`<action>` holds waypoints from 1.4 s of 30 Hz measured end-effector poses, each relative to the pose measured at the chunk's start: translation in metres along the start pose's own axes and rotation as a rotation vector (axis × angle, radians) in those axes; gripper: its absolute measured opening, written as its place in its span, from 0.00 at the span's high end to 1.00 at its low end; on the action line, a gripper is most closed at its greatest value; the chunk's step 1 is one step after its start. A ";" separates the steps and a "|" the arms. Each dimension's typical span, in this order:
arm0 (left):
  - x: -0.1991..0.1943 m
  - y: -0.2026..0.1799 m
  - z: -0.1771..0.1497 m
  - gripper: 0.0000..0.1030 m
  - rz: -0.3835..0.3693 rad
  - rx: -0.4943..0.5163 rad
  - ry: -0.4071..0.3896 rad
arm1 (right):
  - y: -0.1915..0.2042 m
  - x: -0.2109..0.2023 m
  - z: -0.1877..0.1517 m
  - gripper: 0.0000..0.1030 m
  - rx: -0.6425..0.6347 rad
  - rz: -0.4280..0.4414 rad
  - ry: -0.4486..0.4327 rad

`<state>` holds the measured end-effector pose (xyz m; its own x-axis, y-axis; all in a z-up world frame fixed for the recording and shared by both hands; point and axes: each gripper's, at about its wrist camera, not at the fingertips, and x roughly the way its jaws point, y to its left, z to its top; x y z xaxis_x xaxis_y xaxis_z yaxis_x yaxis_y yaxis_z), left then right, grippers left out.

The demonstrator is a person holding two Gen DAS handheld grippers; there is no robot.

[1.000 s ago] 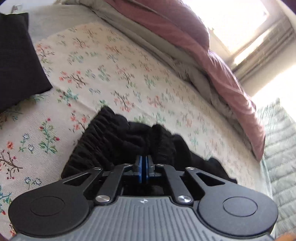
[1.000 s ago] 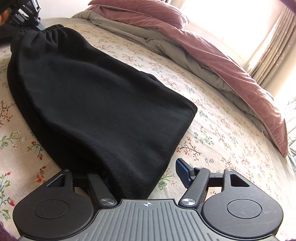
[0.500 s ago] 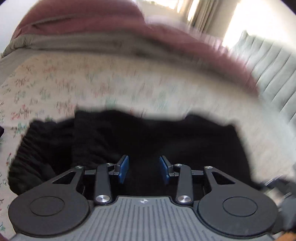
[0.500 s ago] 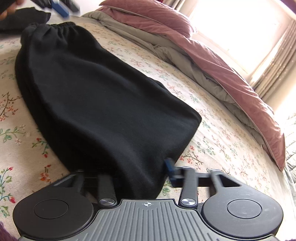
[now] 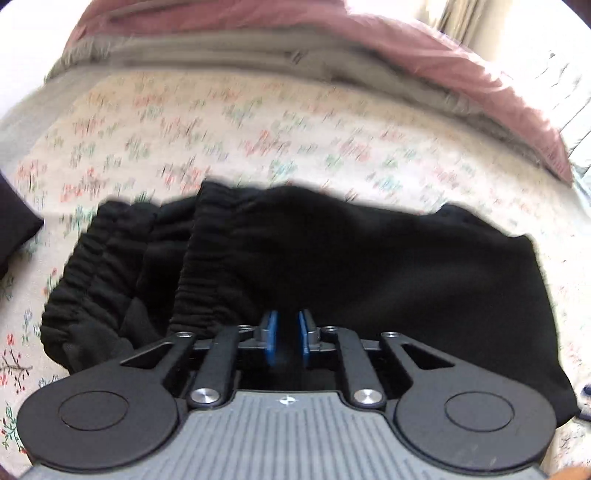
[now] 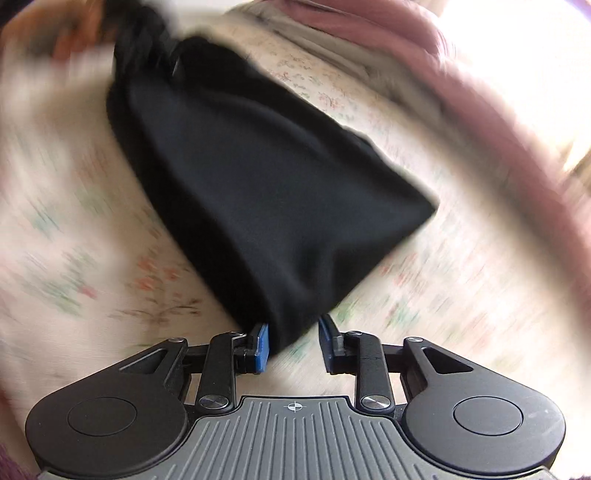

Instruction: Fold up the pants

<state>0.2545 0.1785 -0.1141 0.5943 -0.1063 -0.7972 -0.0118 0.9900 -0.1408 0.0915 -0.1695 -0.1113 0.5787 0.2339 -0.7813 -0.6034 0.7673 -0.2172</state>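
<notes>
Black pants (image 5: 369, 277) lie folded on a floral bedsheet (image 5: 258, 140), with the gathered elastic waistband (image 5: 207, 266) at the left of the left wrist view. My left gripper (image 5: 287, 338) sits over the pants' near long edge. Its jaws are closing, a narrow dark gap still shows between the blue pads, and black cloth lies under them. In the blurred right wrist view the pants (image 6: 258, 177) taper toward my right gripper (image 6: 293, 343). Its jaws are closing with the pants' near end between them. The cloth touches the left pad, and a sliver of sheet shows beside the right pad.
A pink duvet (image 5: 406, 48) over a grey blanket (image 5: 221, 55) is heaped along the far side of the bed. A dark cushion (image 5: 14, 229) lies at the left edge. A blurred hand (image 6: 62, 33) shows near the pants' far end.
My left gripper opened, swung round to face the pants' long side, then narrowed again. My right gripper narrowed and drew back, so the pants' end, earlier draped over its left finger, now sits between the pads.
</notes>
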 end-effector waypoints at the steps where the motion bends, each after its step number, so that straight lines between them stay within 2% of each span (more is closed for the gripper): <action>1: -0.006 -0.006 -0.001 0.68 -0.020 0.009 -0.024 | -0.017 -0.013 -0.001 0.76 0.066 0.030 -0.046; 4: -0.013 -0.033 -0.003 0.68 -0.111 0.013 -0.053 | -0.055 -0.038 -0.001 0.75 0.240 0.062 -0.190; 6: -0.007 -0.058 -0.006 0.67 -0.125 0.057 -0.041 | -0.065 -0.033 0.003 0.74 0.339 0.045 -0.228; 9: 0.012 -0.088 -0.012 0.67 -0.065 0.127 -0.024 | -0.056 -0.002 0.018 0.78 0.354 0.008 -0.164; 10: 0.019 -0.091 -0.014 0.66 -0.046 0.136 -0.004 | -0.051 0.009 0.021 0.82 0.337 0.012 -0.149; 12: 0.035 -0.091 -0.015 0.66 0.016 0.123 0.050 | -0.040 0.028 0.023 0.83 0.304 0.028 -0.088; 14: 0.039 -0.085 -0.012 0.65 0.001 0.096 0.056 | -0.031 0.047 0.016 0.83 0.277 0.026 -0.007; 18: 0.034 -0.085 -0.006 0.60 -0.018 0.077 0.068 | -0.031 0.045 0.007 0.83 0.309 0.030 -0.005; 21: 0.022 -0.106 -0.007 0.59 -0.084 0.099 -0.004 | -0.027 0.042 0.005 0.79 0.316 0.028 -0.009; 23: 0.019 -0.130 -0.006 0.59 -0.170 0.126 -0.029 | -0.023 0.038 0.004 0.76 0.316 0.029 -0.011; 25: 0.026 -0.161 -0.003 0.59 -0.259 0.156 -0.020 | -0.019 0.035 0.003 0.76 0.319 0.034 -0.011; 28: 0.053 -0.219 0.002 0.59 -0.312 0.285 0.035 | -0.025 0.032 -0.001 0.76 0.359 0.048 -0.011; 31: 0.089 -0.268 0.009 0.59 -0.267 0.392 0.077 | -0.034 0.032 0.000 0.76 0.409 0.066 -0.011; 34: 0.116 -0.293 0.018 0.59 -0.233 0.430 0.087 | -0.041 0.040 0.004 0.76 0.435 0.070 -0.011; 36: 0.124 -0.300 0.026 0.59 -0.210 0.451 0.077 | -0.045 0.043 0.005 0.76 0.458 0.075 -0.009; 42: 0.130 -0.301 0.042 0.60 -0.210 0.424 0.129 | -0.053 0.045 0.004 0.76 0.495 0.088 -0.007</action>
<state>0.3693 -0.1294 -0.1511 0.4436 -0.2921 -0.8473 0.4420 0.8938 -0.0767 0.1518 -0.1971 -0.1329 0.5424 0.3132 -0.7795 -0.3186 0.9353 0.1541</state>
